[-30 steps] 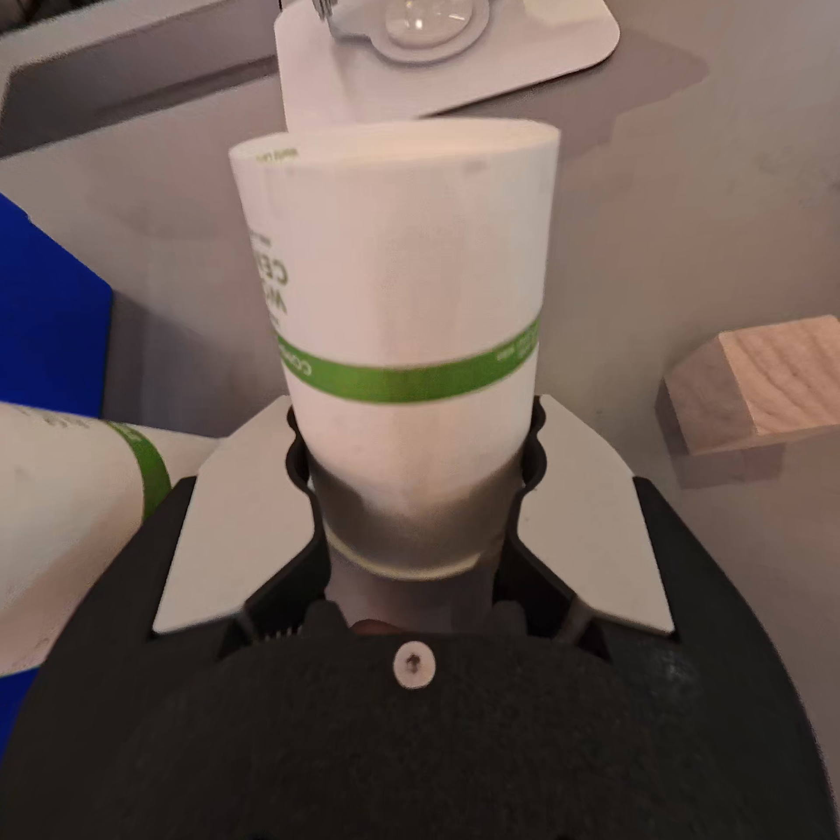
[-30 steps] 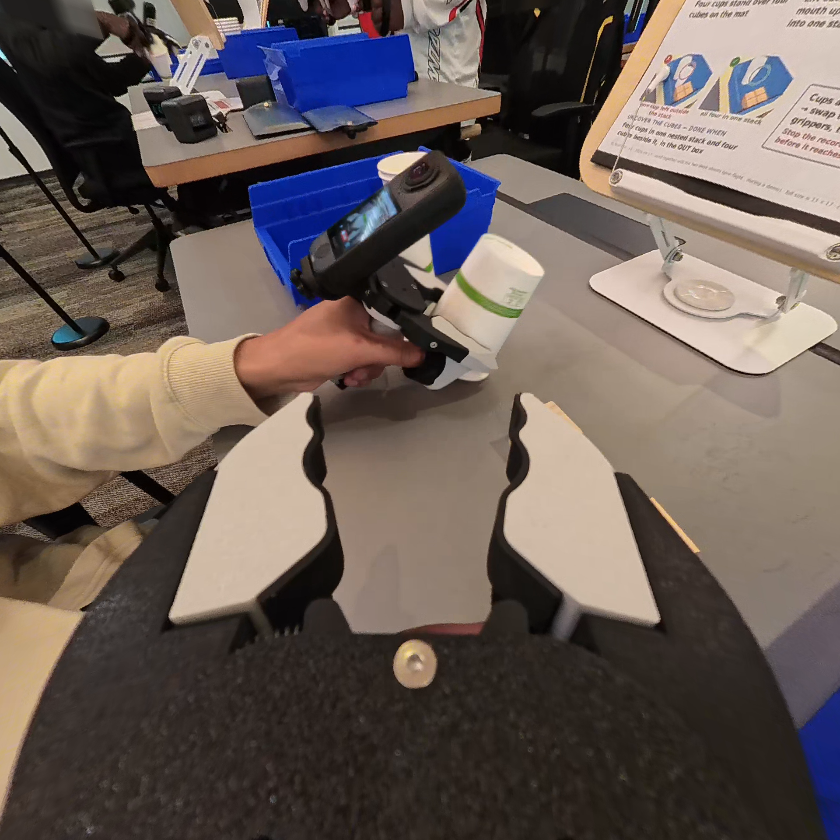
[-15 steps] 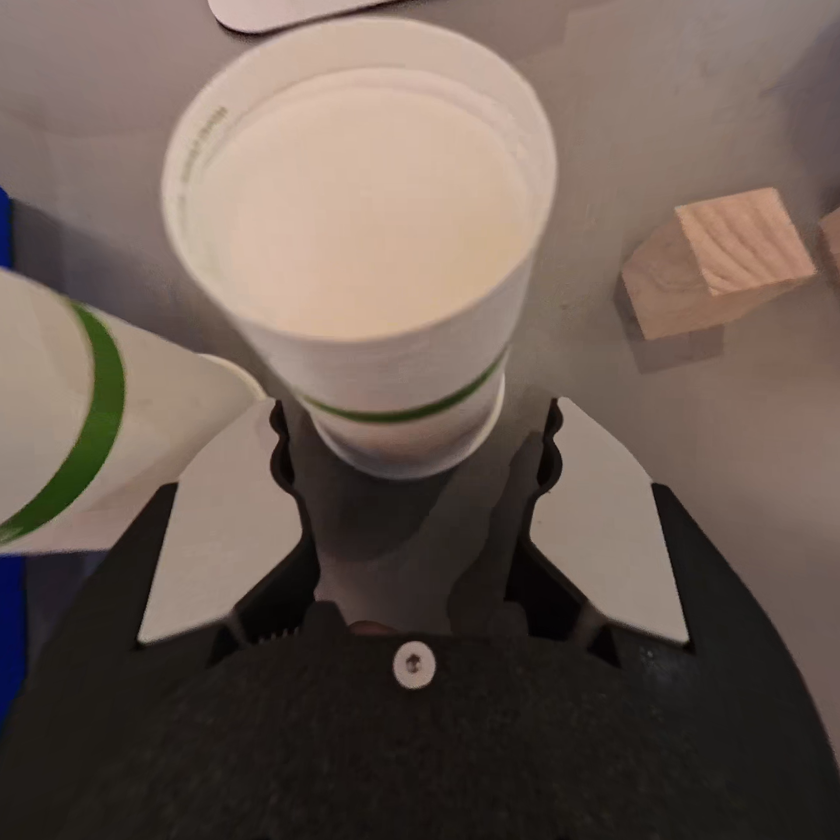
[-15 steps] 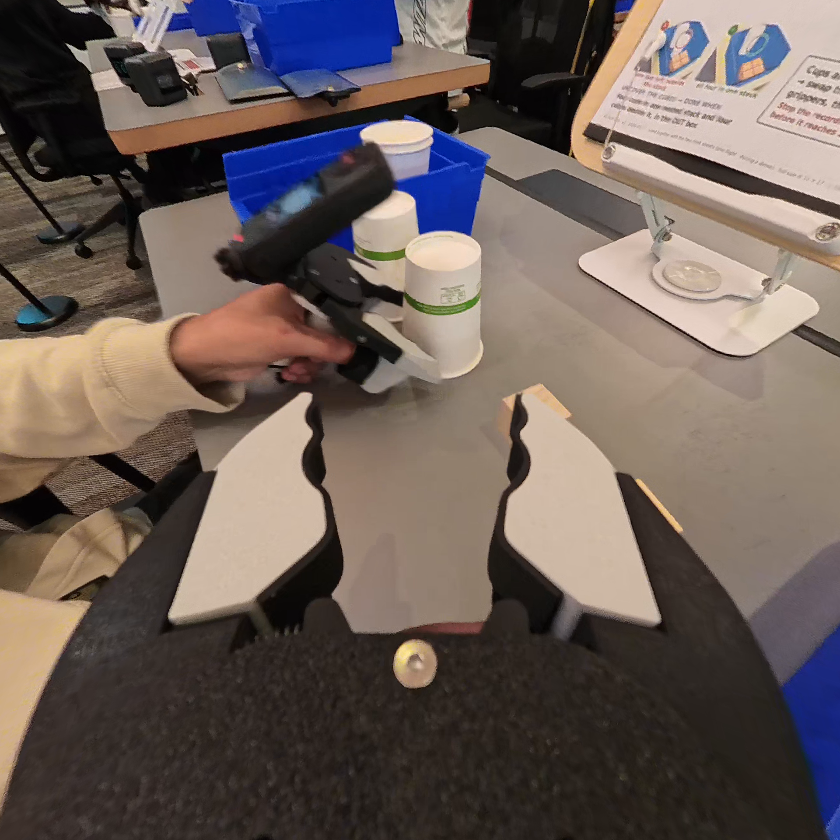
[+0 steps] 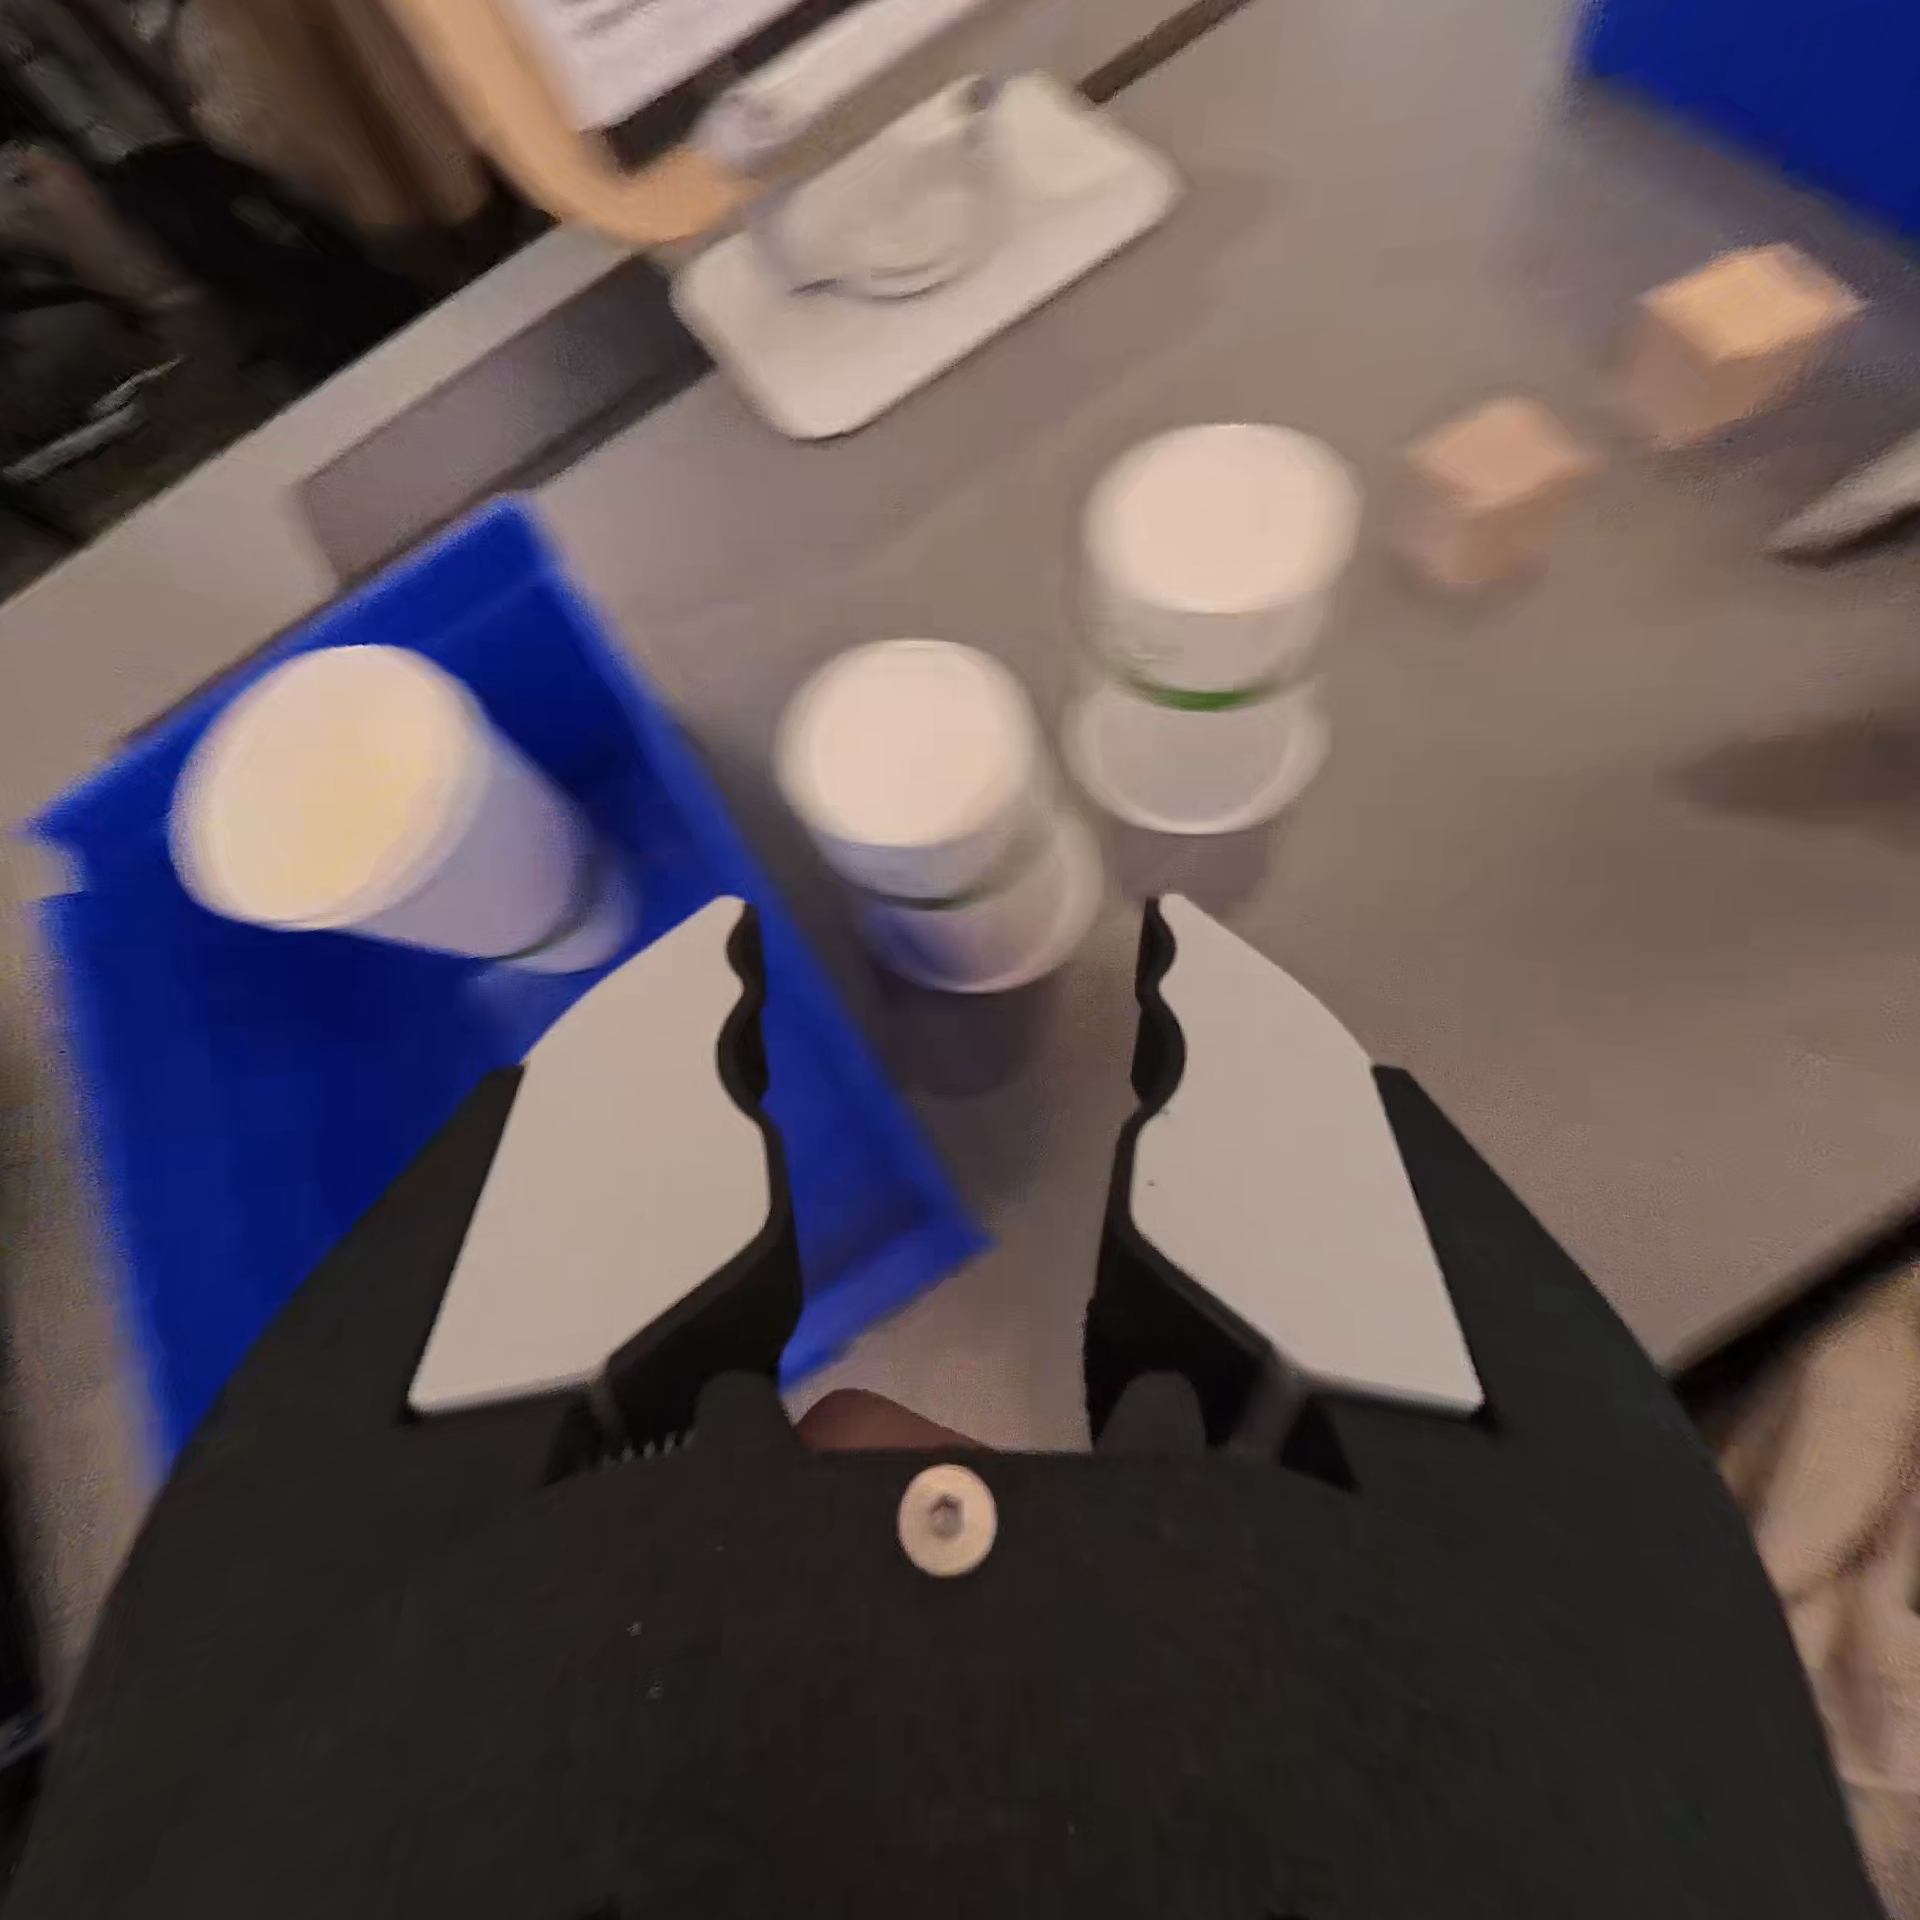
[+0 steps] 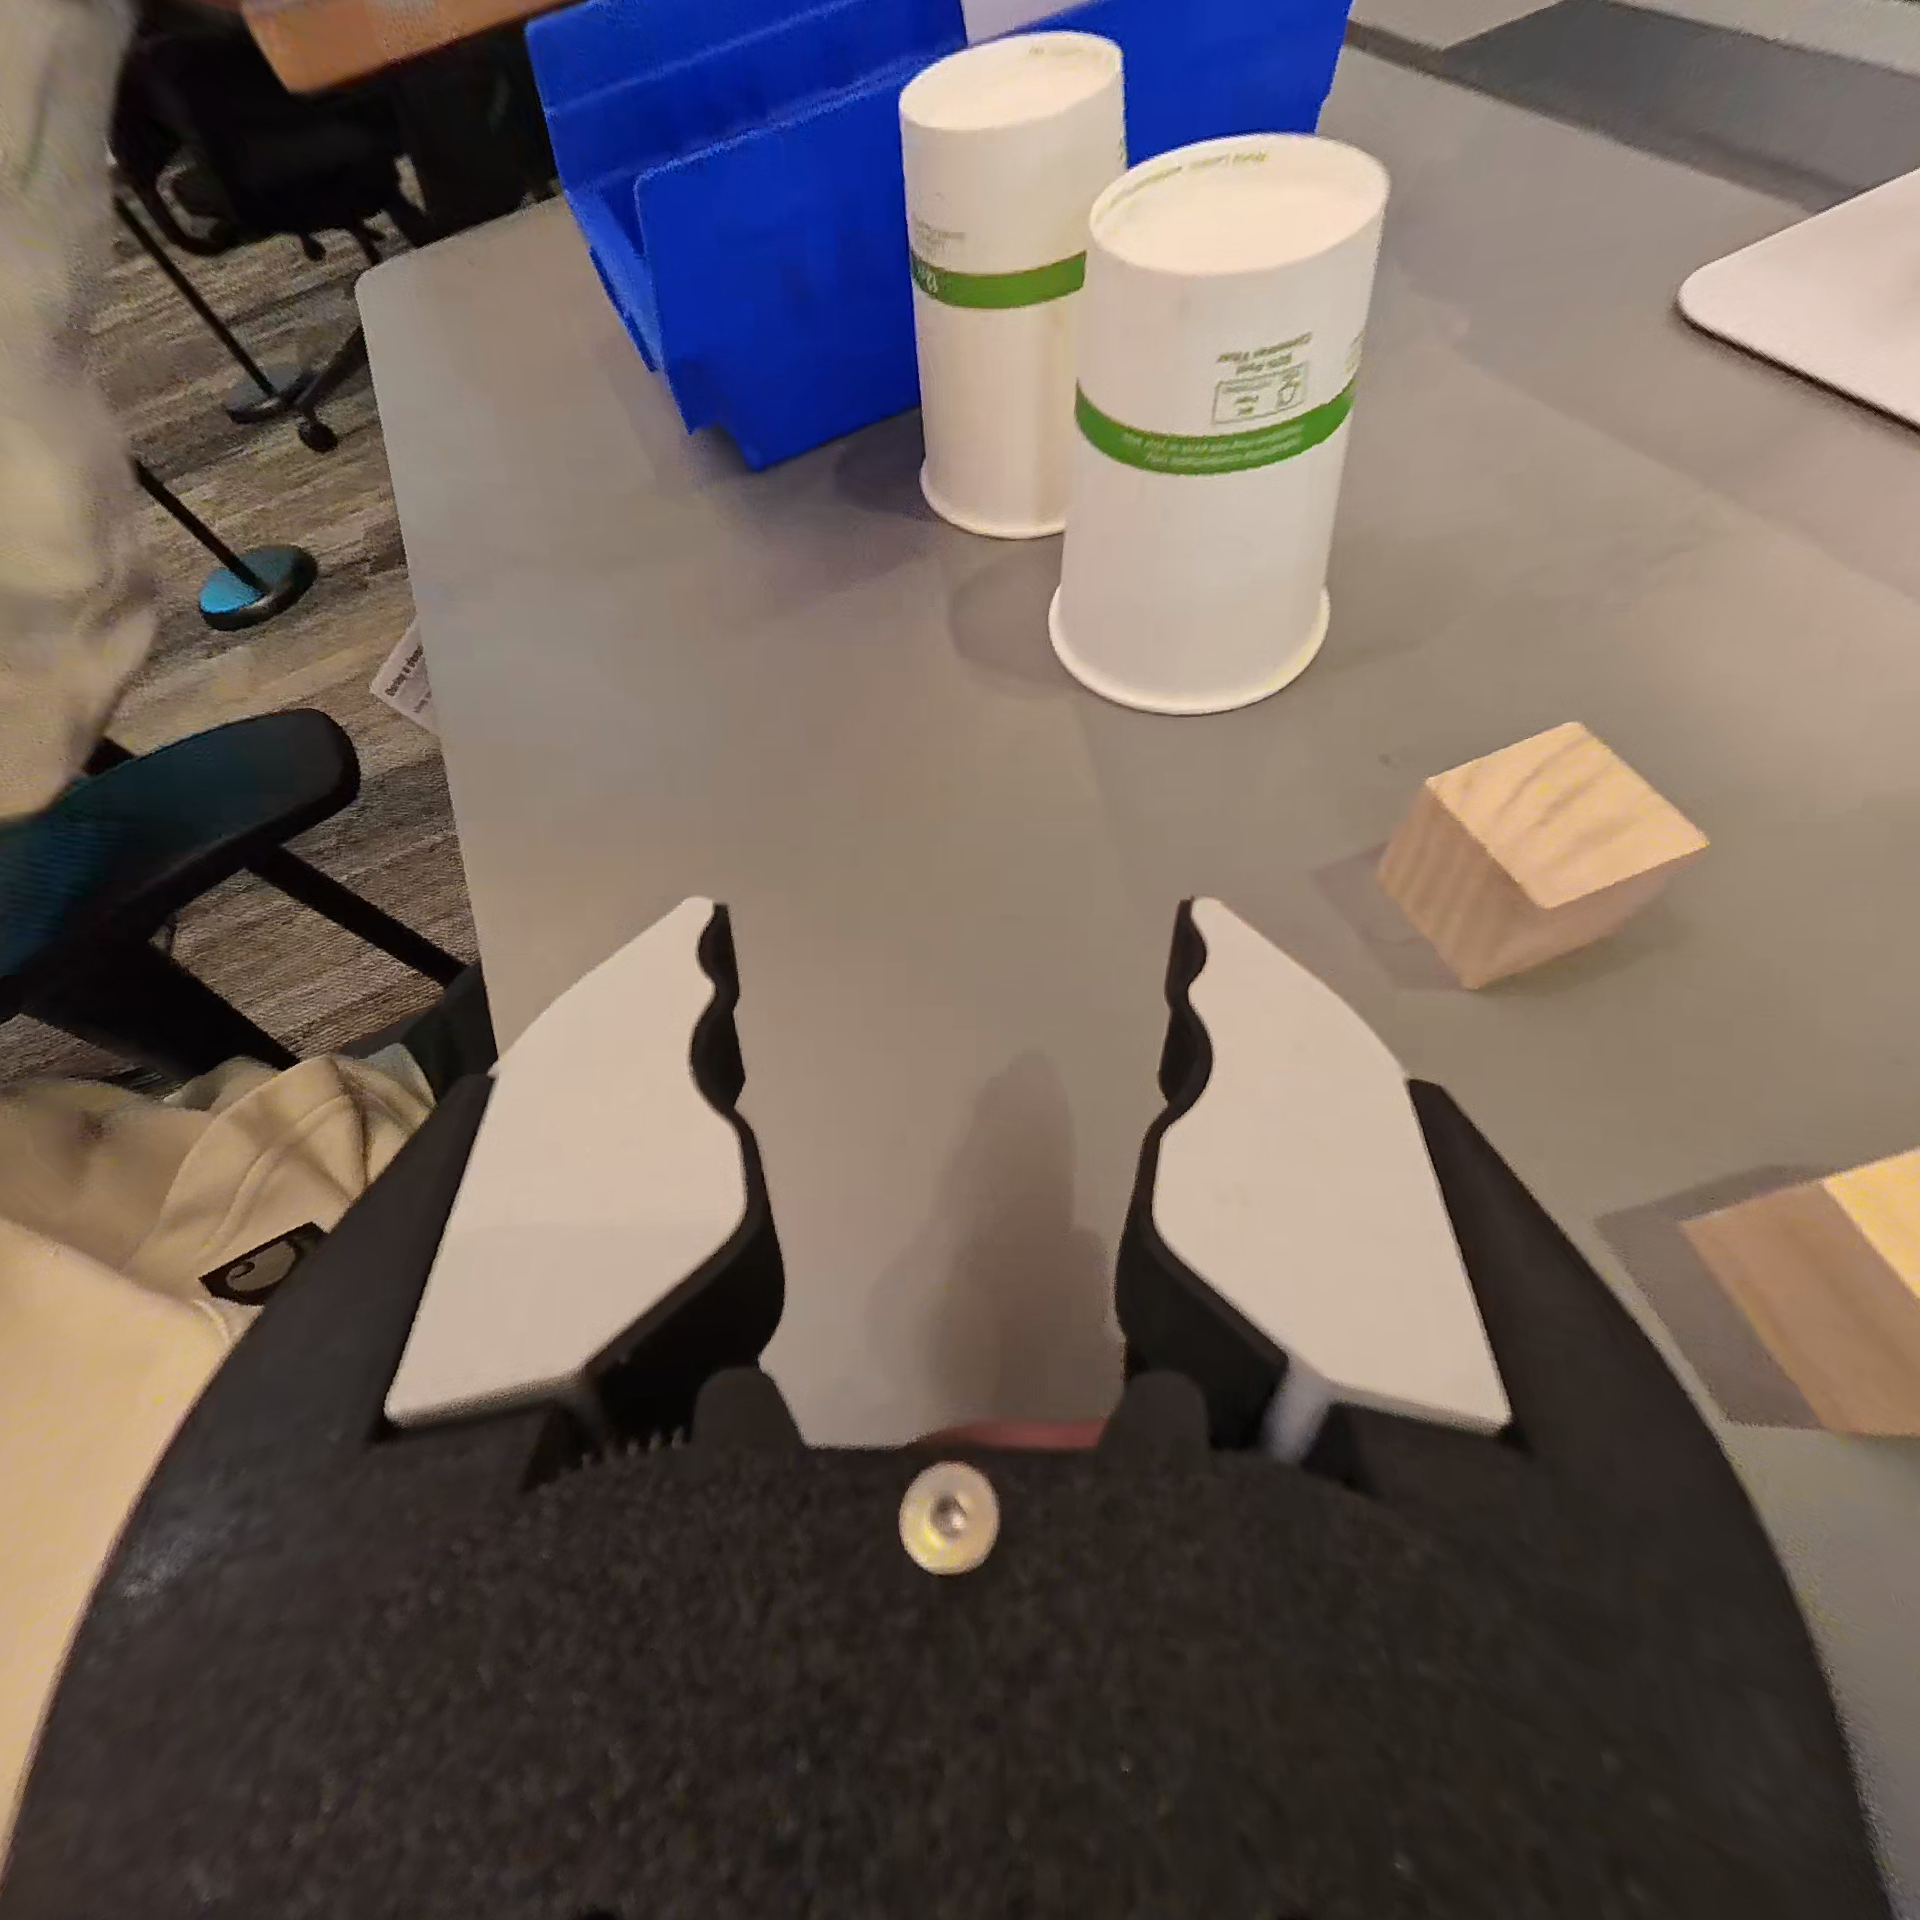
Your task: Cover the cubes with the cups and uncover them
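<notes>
Two white paper cups with green bands stand upside down on the grey table: the nearer cup (image 6: 1205, 436) (image 5: 1210, 613) and the farther cup (image 6: 1003, 281) (image 5: 925, 821) by the blue bin. Another stack of cups (image 5: 353, 800) stands in that bin. Two wooden cubes lie uncovered: one cube (image 6: 1538, 852) (image 5: 1491, 499) and a second cube (image 6: 1829, 1299) (image 5: 1735, 343). My left gripper (image 5: 945, 914) is open and empty, above and behind the cups. My right gripper (image 6: 951, 914) is open and empty, short of the nearer cup, left of the cubes.
A blue bin (image 6: 769, 208) (image 5: 312, 1091) sits at the table's left part. A white stand base (image 5: 925, 260) (image 6: 1829, 301) holding a sign board is at the far side. Office chairs (image 6: 156, 821) and a person's cream sleeve (image 6: 156, 1299) are off the table's left edge.
My left gripper set the cup upside down on the table, let go, and has pulled up and back. My right gripper has tilted down and moved closer to the cups.
</notes>
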{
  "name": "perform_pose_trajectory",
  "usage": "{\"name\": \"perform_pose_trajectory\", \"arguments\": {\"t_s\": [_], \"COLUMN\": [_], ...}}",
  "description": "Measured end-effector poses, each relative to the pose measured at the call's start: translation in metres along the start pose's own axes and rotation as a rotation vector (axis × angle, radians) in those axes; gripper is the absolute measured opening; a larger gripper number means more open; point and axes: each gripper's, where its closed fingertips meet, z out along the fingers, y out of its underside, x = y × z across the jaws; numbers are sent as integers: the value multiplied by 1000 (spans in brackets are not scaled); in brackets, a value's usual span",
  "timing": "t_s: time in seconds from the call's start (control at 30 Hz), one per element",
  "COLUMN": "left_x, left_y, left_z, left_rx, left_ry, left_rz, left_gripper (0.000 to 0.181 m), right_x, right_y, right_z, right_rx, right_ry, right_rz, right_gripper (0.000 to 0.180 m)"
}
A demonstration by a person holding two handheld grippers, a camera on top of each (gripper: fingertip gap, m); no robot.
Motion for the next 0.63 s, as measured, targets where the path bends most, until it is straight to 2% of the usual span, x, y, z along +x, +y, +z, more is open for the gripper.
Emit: {"name": "perform_pose_trajectory", "arguments": {"t_s": [0.03,0.17,0.27,0.37,0.43,0.63], "left_x": [-31,-105,-136,-141,-143,-147], "left_y": [-3,-4,8,18,20,21], "left_z": [7,49,73,83,87,94], "left_rx": [-55,-284,-414,-496,-501,-494], "left_ry": [-13,127,149,198,216,266], "left_rz": [2,35,116,162,184,150], "left_gripper": [69,67,50,44,38,37], "right_x": [-2,-2,1,5,6,5], "right_y": [1,2,2,2,2,6], "right_z": [2,2,-2,-4,-4,-2], "right_rx": [-4,-10,4,17,22,12], "right_ry": [-8,-11,-15,-26,-31,-46], "right_rz": [-1,-16,5,38,52,62], "right_gripper": [79,78,78,77,77,77]}}
